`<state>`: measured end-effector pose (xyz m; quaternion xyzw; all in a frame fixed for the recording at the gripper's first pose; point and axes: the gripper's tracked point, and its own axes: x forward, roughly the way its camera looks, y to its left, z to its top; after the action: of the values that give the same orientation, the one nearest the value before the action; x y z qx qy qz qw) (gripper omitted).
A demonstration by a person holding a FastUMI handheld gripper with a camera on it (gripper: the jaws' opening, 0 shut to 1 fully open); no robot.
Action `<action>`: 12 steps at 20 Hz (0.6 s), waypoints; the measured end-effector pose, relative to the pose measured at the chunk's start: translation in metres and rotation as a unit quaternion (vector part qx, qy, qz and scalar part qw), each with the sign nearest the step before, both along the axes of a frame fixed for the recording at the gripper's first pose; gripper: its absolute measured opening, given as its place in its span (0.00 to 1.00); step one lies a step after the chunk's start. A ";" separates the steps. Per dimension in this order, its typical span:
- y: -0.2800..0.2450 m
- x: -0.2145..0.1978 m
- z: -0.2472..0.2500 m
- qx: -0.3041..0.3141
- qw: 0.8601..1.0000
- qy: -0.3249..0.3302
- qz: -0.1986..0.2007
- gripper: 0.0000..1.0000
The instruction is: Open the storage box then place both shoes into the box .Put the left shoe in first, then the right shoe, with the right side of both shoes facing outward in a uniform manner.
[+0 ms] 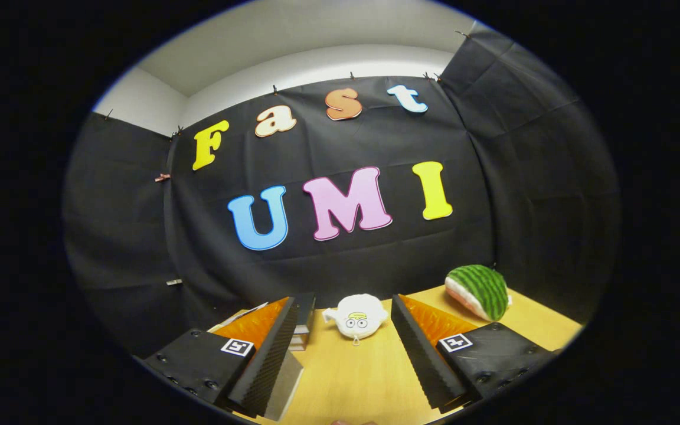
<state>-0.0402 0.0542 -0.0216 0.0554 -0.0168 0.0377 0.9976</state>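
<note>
My gripper (346,301) is held low over the wooden table (352,378), open, with nothing between its black ribbed fingers (269,354). Just beyond the fingertips, in line with the gap, lies a white plush shoe (356,316) with a cartoon face turned toward me. A green-striped, watermelon-patterned shoe (479,290) with a pink and white edge rests farther off to the right of the right finger. Behind the left finger I see part of the storage box (303,327), dark on top with pale edges; most of it is hidden, and I cannot tell whether it is open.
The booth's black cloth wall stands close behind the table and wraps round both sides. A pale flat panel (285,381) shows beside the left finger near me. Bare wood lies between the fingers up to the white shoe.
</note>
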 end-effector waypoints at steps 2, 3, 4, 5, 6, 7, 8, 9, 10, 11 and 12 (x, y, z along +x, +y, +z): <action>-0.012 0.000 0.005 -0.033 0.999 -0.011 -0.003 0.98; -0.016 0.000 0.005 -0.048 0.999 -0.012 -0.003 0.97; -0.017 0.000 0.004 -0.058 0.998 -0.013 0.001 0.98; -0.019 -0.001 0.001 -0.062 0.998 -0.008 0.003 0.98; -0.020 0.000 -0.003 -0.061 0.998 0.000 0.006 0.98; -0.018 0.000 -0.007 -0.054 0.998 0.008 0.013 0.98; -0.016 0.001 -0.009 -0.044 0.999 0.014 0.018 0.98; -0.014 0.002 -0.011 -0.035 0.999 0.019 0.024 0.98; -0.012 0.006 -0.009 -0.032 0.999 0.019 0.026 0.98; -0.011 0.009 -0.008 -0.034 0.999 0.019 0.027 0.98; -0.009 0.011 -0.005 -0.044 0.999 0.017 0.027 0.98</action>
<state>-0.0288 0.0450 -0.0266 0.0128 0.0031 0.0648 0.9978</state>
